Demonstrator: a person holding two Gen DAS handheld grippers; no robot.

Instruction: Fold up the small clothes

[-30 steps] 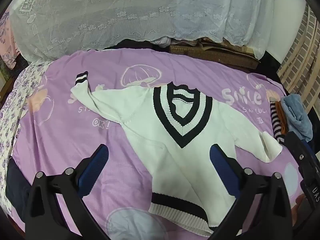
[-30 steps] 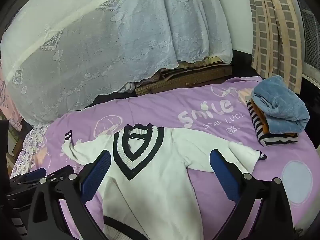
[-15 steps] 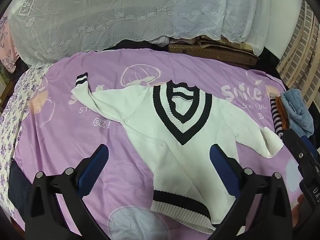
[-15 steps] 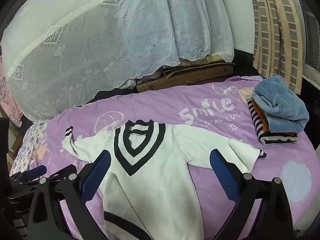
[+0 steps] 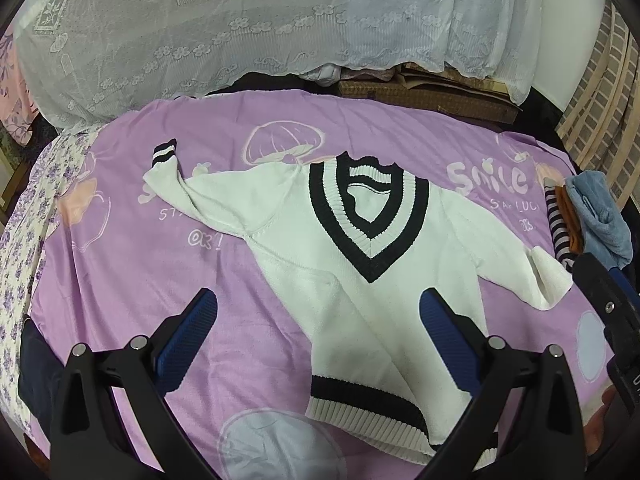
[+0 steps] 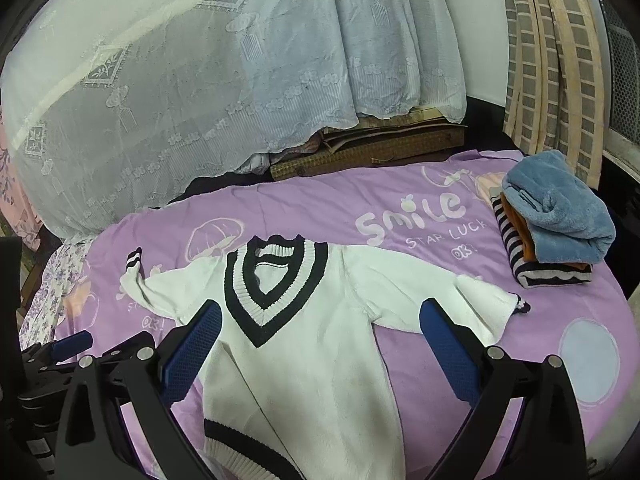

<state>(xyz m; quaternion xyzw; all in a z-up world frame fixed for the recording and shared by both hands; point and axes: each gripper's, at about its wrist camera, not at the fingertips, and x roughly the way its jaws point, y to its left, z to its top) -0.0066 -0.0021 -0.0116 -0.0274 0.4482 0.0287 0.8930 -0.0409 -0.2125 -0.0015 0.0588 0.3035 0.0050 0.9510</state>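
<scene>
The sweater (image 5: 352, 280) (image 6: 312, 344) is lying face up on the purple sheet (image 5: 120, 280) (image 6: 400, 208), white with a black-striped V-neck, cuffs and hem. Both sleeves are spreading outward: one is reaching toward the sheet's left side with its striped cuff (image 5: 164, 152) (image 6: 134, 260) turned up, and the other is ending near the right, its end folded over. The body is lying wrinkled, with the hem nearest the cameras.

The left gripper (image 5: 318, 316) is hanging above the lower body, jaws spread wide and holding nothing. The right gripper (image 6: 320, 324) is hovering over the chest and right sleeve, jaws likewise wide apart and empty.

To the right, well apart from the sweater's body, a stack (image 5: 580, 216) (image 6: 552, 232) of folded clothes is sitting on the sheet: a blue fleece on top, an orange layer under it, a striped piece at the bottom. Behind the sheet a lace curtain (image 5: 240, 20) (image 6: 200, 80) is hanging.
</scene>
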